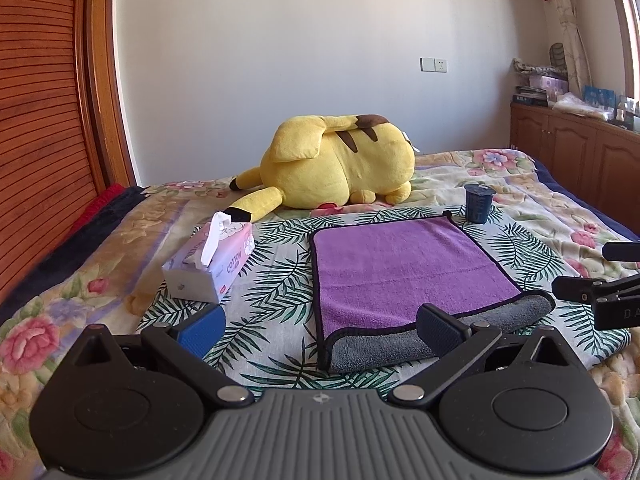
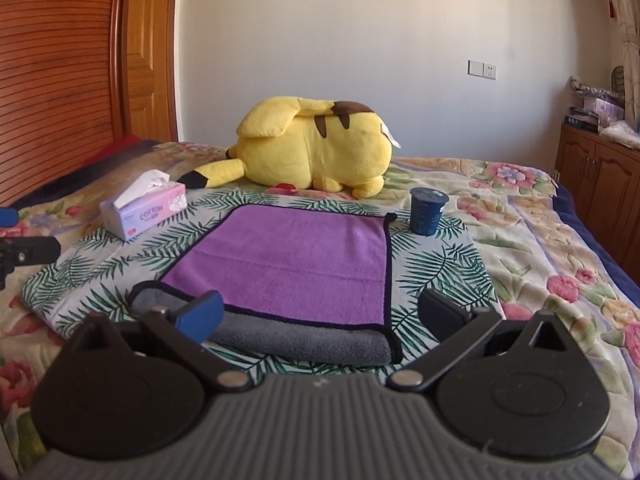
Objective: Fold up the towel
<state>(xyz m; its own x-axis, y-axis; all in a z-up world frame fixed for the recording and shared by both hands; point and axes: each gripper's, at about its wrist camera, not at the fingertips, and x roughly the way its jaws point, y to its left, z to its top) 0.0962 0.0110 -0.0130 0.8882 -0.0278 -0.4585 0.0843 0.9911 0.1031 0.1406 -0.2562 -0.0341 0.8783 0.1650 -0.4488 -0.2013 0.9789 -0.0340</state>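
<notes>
The purple towel [image 2: 296, 260] lies on the leaf-print cloth [image 2: 440, 264], near edge turned up grey. My left gripper [image 1: 320, 326] and right gripper [image 2: 320, 314] hover wide open, empty; I should pinch both near corners evenly.

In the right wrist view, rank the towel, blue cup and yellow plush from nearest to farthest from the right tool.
1. Towel: directly ahead of the right tool, its grey edge nearest.
2. Blue cup: beyond the towel's far right corner.
3. Yellow plush: farthest, lying near the wall.
</notes>
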